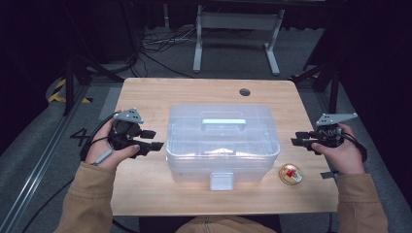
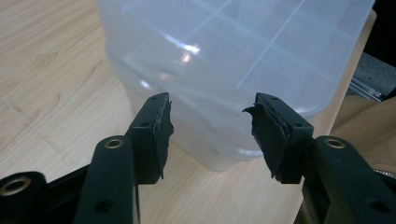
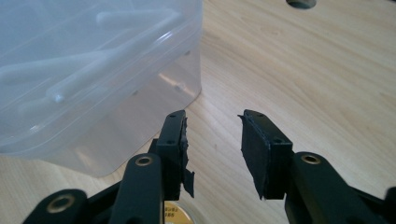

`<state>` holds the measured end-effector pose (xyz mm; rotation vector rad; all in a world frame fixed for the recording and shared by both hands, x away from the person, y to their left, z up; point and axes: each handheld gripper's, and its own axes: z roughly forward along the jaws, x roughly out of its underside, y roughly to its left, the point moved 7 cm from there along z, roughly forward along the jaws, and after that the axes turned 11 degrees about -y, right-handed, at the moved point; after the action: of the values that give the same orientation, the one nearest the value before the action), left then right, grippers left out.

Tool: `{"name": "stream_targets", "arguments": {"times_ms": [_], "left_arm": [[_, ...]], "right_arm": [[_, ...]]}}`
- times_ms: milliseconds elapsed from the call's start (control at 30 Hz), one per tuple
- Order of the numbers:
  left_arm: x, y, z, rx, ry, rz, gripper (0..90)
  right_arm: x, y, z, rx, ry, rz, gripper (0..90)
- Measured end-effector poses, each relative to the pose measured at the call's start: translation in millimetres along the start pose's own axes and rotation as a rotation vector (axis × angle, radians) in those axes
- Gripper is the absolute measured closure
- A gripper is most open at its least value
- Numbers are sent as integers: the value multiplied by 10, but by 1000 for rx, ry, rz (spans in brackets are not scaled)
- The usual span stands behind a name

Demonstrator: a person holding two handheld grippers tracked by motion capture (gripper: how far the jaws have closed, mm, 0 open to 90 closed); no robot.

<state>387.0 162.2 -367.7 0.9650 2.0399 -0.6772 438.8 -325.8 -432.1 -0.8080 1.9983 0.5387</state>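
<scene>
A clear plastic storage box with a handle on its lid and a front latch stands shut in the middle of the wooden table. My left gripper is held just left of the box, open and empty, its jaws pointing at the box's side. My right gripper hovers to the right of the box, also open and empty, a short gap from the box wall. A small round gold tin with a red mark lies on the table near the box's front right corner.
A round cable hole sits in the table near its far edge. Beyond the table stand a grey metal frame and loose cables on the floor. Dark stands flank both sides of the table.
</scene>
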Motion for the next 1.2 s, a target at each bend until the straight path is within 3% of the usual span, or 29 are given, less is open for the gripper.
{"name": "stream_targets", "arguments": {"times_ms": [200,300,567,733,933,1200], "left_arm": [[-171,-112,64,25,-6,40,475],[-274,-173,117,48,-17,58,473],[-490,-333,354,98,-1,106,465],[-569,-364,471,105,7,126,463],[-654,-378,674,133,-11,123,445],[-704,-381,852,135,-25,126,444]], "right_arm": [[-21,3,-13,0,-48,-9,610],[-14,16,-22,-4,-42,6,609],[6,64,-54,-13,-43,-10,599],[8,58,-66,-13,-45,-16,599],[10,52,-64,-11,-27,-2,599],[0,52,-64,-12,-28,7,610]]}}
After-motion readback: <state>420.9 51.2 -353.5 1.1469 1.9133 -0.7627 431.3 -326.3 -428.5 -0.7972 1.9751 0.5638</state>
